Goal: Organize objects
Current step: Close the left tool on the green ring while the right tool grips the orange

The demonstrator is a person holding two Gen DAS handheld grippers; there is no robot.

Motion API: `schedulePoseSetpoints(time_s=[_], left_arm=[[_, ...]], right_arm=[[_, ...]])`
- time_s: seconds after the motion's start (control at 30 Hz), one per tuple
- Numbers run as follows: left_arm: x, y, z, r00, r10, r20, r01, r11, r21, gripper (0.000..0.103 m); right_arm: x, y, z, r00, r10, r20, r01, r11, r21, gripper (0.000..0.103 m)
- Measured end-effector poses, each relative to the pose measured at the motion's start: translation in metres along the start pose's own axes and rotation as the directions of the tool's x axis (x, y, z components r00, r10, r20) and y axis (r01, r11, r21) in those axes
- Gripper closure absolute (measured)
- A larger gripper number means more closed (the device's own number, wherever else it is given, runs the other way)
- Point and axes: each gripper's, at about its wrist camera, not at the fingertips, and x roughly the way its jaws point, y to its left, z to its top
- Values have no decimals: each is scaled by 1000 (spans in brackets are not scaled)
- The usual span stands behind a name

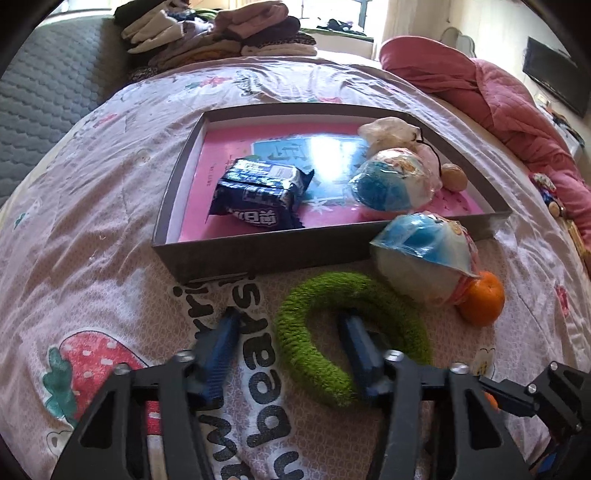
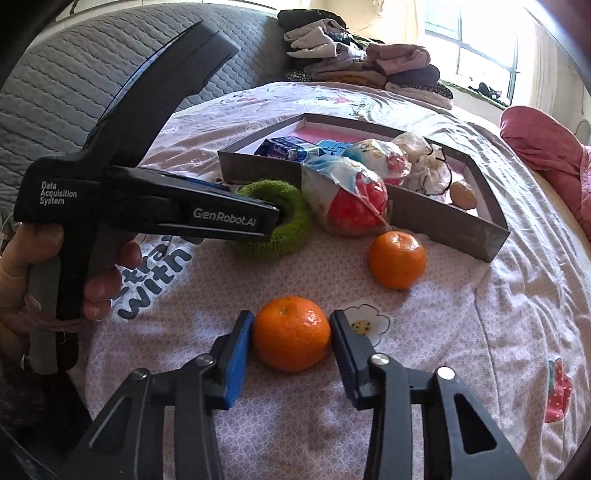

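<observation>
Bed [image 1: 110, 229] covered by a pink printed sheet, on which a shallow grey box [image 1: 258, 254] is set toward 12 o'clock in both wrist views. Inside the box are seen a dark blue snack pack [image 1: 258, 192], a wrapped blue-and-white ball [image 1: 391, 181], a pale crumpled bag [image 1: 388, 129] and a small brown nut-like item [image 1: 454, 177].

A second wrapped ball [image 1: 424, 262] is shown on the sheet, touching the box's near wall. A mandarin [image 1: 484, 299] lies just beside it, at 4 o'clock of it in the left wrist view.

The left gripper [image 1: 291, 328] is straddled over the near arc of a green knitted ring [image 1: 332, 321]: 1 blue finger is placed inside the hole, the other outside at 9 o'clock. The outer pad is seen apart from the yarn, so the jaws are half parted and not clamped. In the right wrist view a hand [image 2: 22, 288] is seen around this tool's handle.

The right gripper [image 2: 291, 332] is set around a second mandarin [image 2: 291, 334], near 6 o'clock of the first [image 2: 397, 258]. The left pad is pressed against the peel; the right pad appears to touch it, so the fruit is taken as clamped while resting on the sheet.

Folded clothes [image 1: 221, 33] are stacked at 12 o'clock, and a pink quilt [image 1: 498, 96] lies at 2 o'clock.
</observation>
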Motion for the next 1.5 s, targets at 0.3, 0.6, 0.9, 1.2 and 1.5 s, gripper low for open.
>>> schedulePoseSetpoints(time_s=[0.3, 0.6, 0.9, 1.2, 1.5], left_arm=[[-6, -1, 0, 1000, -13, 12, 13, 1000, 3, 91], [-22, 2, 1, 999, -27, 36, 27, 999, -19, 91], [-62, -3, 6, 993, -29, 116, 30, 1000, -9, 91], [-91, -6, 9, 983, -1, 184, 3, 1000, -8, 91], [-107, -6, 14, 969, 12, 245, -3, 999, -37, 91]], right_arm=[[-3, 0, 1, 1000, 3, 12, -3, 1000, -3, 62], [-13, -1, 5, 999, 7, 47, -7, 1000, -3, 62], [-28, -6, 13, 995, -7, 100, 7, 1000, 4, 62], [-49, -16, 25, 985, -26, 171, 21, 999, 27, 62], [-68, -27, 49, 967, -63, 245, 55, 998, 39, 62]])
